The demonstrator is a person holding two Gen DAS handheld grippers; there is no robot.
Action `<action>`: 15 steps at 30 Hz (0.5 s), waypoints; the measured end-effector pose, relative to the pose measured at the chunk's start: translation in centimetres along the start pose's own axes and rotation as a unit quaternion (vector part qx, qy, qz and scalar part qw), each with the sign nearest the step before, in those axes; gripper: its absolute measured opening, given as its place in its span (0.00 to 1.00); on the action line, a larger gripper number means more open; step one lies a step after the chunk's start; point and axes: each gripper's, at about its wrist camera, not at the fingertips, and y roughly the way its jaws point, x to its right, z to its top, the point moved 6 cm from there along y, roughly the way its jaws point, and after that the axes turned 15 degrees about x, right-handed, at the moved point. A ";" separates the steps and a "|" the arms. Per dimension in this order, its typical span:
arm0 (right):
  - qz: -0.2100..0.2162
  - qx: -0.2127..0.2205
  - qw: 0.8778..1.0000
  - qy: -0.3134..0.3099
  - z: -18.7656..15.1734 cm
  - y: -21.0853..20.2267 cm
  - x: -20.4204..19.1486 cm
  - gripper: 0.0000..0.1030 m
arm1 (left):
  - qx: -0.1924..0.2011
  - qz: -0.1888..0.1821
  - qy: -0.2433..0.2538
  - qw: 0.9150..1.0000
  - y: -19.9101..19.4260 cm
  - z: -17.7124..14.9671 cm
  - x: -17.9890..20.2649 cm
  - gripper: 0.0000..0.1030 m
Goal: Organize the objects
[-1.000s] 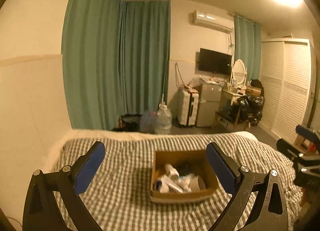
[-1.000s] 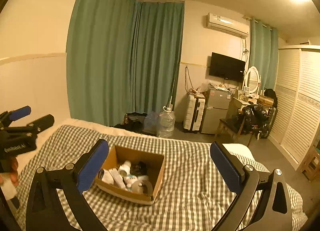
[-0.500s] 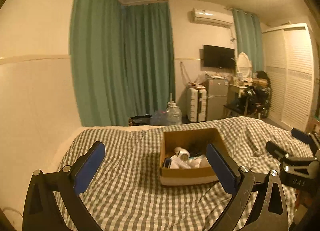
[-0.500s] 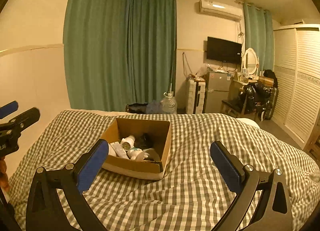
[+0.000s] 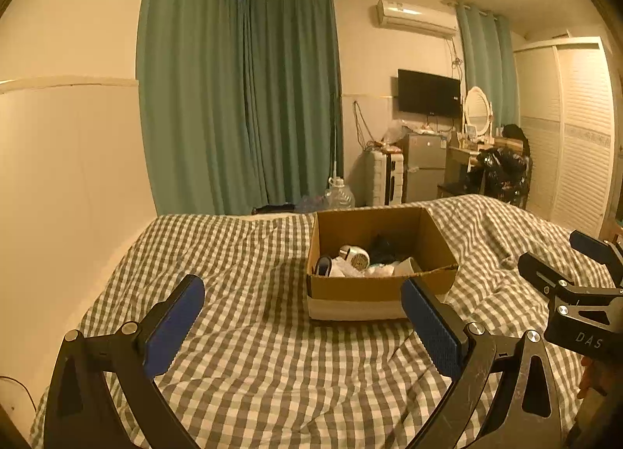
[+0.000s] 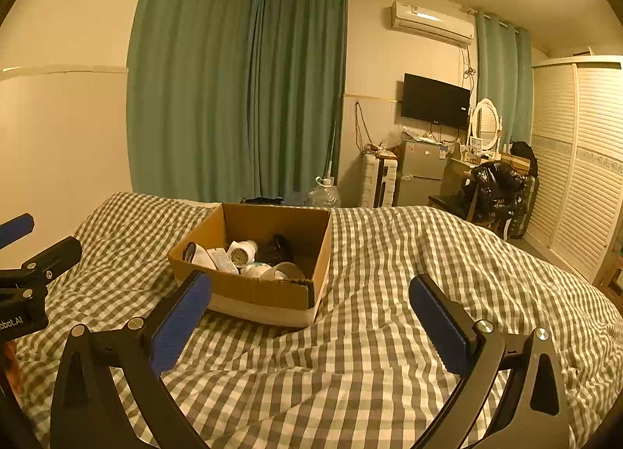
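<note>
An open cardboard box (image 5: 373, 287) sits on the checked bedspread (image 5: 253, 351); it also shows in the right wrist view (image 6: 268, 293). Inside lie several small things: white bottles and tubes (image 6: 241, 254), a dark item (image 6: 278, 250) and a roll (image 6: 286, 272). My left gripper (image 5: 301, 322) is open and empty, short of the box's front wall. My right gripper (image 6: 309, 316) is open and empty, in front of the box's right corner. Each gripper shows at the edge of the other's view: the right gripper (image 5: 576, 285) and the left gripper (image 6: 23, 270).
The bed meets a cream wall (image 5: 58, 176) on the left. Beyond the bed are green curtains (image 5: 241, 98), a water jug (image 5: 338, 196), a suitcase (image 5: 383, 182), a small fridge (image 5: 424, 172), a cluttered desk with a mirror (image 5: 479, 114) and a white wardrobe (image 5: 576, 129).
Both grippers have come lower and closer to the box, which now looms larger. Both stay open and empty.
</note>
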 end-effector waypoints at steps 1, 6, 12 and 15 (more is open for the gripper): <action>-0.001 -0.002 1.000 0.000 -0.1 0.1 0.1 0.99 | -0.002 0.001 -0.003 1.000 0.1 -0.1 -0.1 1.00; -0.005 -0.005 1.000 0.000 -0.5 0.2 0.3 0.99 | -0.007 0.001 -0.013 1.000 0.2 -0.2 -0.5 1.00; -0.003 -0.003 1.000 -0.007 -0.3 0.1 -0.1 0.99 | -0.014 0.000 -0.013 1.000 0.2 -0.4 -0.6 1.00; 0.001 -0.003 1.000 -0.010 -0.1 -0.1 -0.3 0.99 | -0.017 -0.001 -0.010 1.000 0.3 -0.5 -0.4 1.00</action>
